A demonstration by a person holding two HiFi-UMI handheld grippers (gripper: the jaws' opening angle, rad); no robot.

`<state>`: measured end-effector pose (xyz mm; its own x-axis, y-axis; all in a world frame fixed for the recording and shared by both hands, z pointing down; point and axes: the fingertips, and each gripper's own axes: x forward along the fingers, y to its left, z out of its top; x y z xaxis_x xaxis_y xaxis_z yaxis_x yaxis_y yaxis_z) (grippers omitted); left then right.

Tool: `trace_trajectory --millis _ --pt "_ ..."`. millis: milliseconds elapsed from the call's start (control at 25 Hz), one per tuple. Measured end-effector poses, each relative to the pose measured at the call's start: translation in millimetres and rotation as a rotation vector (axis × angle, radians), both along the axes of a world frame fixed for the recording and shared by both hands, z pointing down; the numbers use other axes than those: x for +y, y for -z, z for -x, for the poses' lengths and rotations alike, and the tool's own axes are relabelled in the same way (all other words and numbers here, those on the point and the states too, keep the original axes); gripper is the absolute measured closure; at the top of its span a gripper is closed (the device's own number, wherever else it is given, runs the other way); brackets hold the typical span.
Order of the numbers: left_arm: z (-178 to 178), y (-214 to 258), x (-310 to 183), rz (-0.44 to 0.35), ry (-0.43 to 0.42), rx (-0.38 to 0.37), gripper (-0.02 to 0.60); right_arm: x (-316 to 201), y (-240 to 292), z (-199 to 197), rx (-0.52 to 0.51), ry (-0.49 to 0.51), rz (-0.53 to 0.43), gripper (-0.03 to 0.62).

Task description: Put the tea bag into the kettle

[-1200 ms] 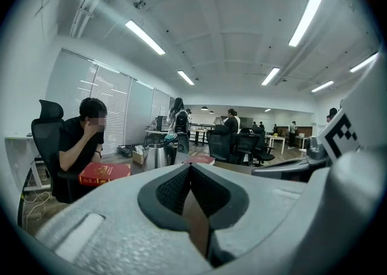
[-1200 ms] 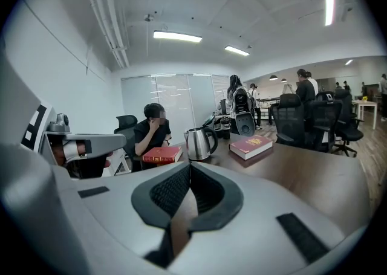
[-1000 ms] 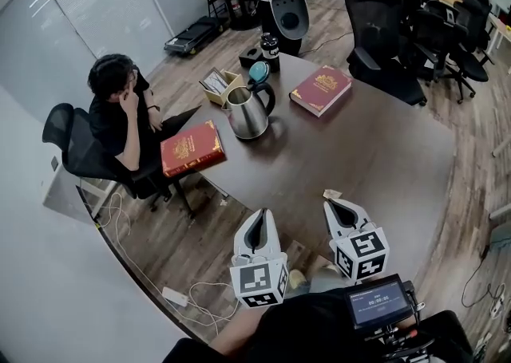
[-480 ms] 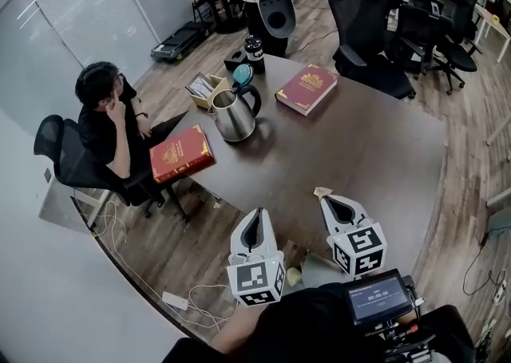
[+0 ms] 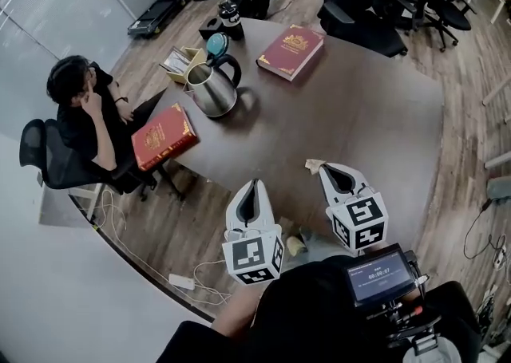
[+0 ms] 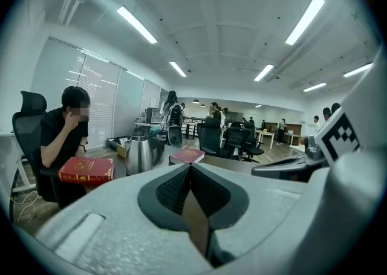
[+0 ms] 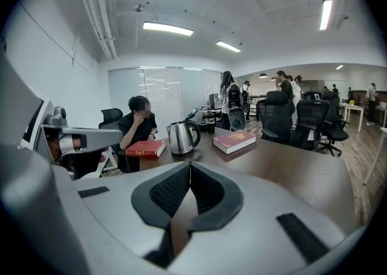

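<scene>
Steel kettle [image 5: 212,90] on surface [image 5: 359,114], well apart from tea bag [image 5: 314,165] lying near right tongs [image 5: 326,169]; left tongs [image 5: 254,183] and right tongs both closed.

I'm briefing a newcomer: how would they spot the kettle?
Find the dark table; near its far left side, past the red book at the edge, stands the kettle. It alone is shiny steel, with a black handle and raised lid.

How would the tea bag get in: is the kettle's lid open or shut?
Open. The lid stands flipped up above the handle, and the mouth of the kettle shows uncovered.
</scene>
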<state>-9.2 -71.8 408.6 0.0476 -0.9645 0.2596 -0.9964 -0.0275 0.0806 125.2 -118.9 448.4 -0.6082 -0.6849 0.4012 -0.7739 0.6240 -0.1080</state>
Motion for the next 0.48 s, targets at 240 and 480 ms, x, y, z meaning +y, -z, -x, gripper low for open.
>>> trace_trajectory --millis 240,480 --pt "-14 -9 -18 0.034 -0.027 0.020 0.577 -11 -13 -14 0.034 -0.013 0.037 0.585" --pt "-17 -24 -40 0.064 -0.029 0.022 0.577 -28 -30 -19 0.064 -0.009 0.060 0.585"
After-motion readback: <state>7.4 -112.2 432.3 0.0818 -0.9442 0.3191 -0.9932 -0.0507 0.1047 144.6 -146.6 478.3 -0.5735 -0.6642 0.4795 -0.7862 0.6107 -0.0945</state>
